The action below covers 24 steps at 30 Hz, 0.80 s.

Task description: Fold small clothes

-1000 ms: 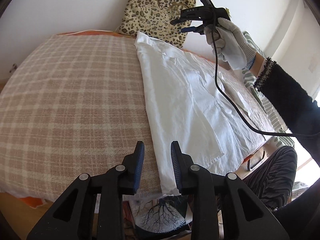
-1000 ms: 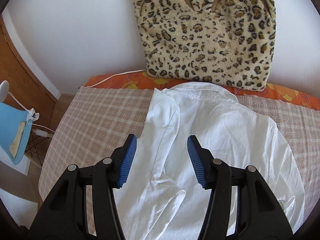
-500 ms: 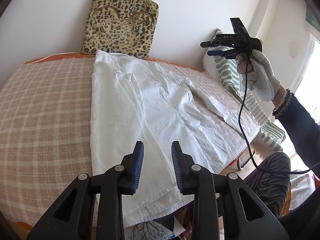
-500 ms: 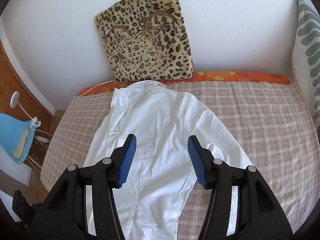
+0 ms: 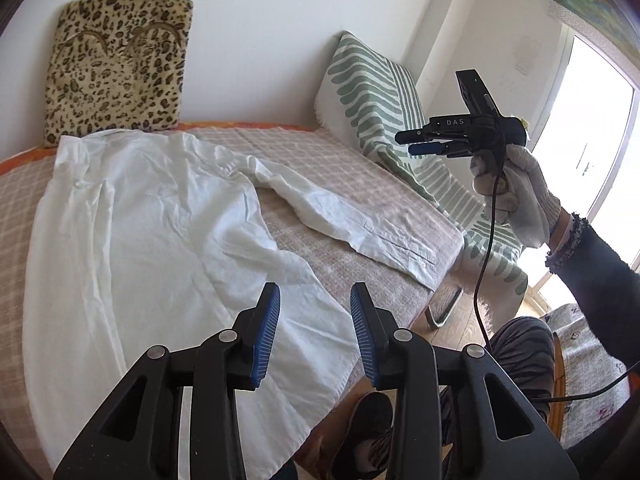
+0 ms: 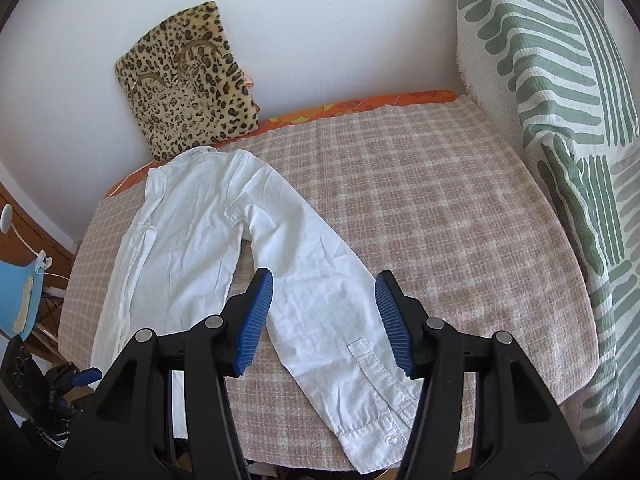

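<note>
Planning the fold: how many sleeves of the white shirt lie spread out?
1: the white shirt has one sleeve stretched out rightward on the checked cover; the other may be folded in.

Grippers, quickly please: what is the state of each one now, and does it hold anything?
Left gripper: open, jaws have just been opening, holding nothing, above the white shirt.
Right gripper: open, holding nothing, above the shirt sleeve.

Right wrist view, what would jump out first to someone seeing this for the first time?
A white shirt lies flat on the checked bed cover, one long sleeve stretched out toward the camera between the open right gripper. Behind its collar a leopard cushion leans on the wall, and a green-striped pillow stands along the right side of the bed.
</note>
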{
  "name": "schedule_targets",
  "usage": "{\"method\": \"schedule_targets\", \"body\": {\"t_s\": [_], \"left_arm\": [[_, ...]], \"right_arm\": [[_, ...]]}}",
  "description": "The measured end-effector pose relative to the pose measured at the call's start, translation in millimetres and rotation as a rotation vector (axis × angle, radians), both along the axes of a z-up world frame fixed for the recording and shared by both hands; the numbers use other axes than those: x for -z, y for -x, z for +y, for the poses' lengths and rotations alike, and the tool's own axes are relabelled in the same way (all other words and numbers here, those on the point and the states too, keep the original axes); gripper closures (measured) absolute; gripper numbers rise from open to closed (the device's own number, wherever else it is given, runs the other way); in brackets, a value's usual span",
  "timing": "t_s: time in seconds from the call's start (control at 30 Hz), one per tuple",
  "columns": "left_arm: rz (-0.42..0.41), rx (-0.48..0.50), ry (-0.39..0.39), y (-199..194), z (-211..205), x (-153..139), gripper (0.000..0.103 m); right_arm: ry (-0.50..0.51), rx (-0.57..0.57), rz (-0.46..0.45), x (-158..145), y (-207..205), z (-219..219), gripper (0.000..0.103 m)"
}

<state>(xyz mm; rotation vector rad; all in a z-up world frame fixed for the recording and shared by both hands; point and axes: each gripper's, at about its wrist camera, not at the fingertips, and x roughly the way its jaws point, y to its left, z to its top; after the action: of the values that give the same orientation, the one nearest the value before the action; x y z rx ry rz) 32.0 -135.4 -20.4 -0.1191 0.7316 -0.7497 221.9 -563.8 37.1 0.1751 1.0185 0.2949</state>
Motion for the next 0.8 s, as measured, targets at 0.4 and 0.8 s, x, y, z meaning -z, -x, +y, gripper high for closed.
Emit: {"method": "schedule_targets", "body": {"t_s": [0.4, 0.8], "left_arm": [[0.059, 0.226, 0.035, -6, -126, 23, 0.068], [0.076, 0.369, -0.041, -5, -226, 51, 0.055]], "right_arm": [[-0.028, 0.074, 0.226, 101, 51, -104, 0.047], [-0.114, 0.052, 0.31, 147, 57, -121, 0.05]]}}
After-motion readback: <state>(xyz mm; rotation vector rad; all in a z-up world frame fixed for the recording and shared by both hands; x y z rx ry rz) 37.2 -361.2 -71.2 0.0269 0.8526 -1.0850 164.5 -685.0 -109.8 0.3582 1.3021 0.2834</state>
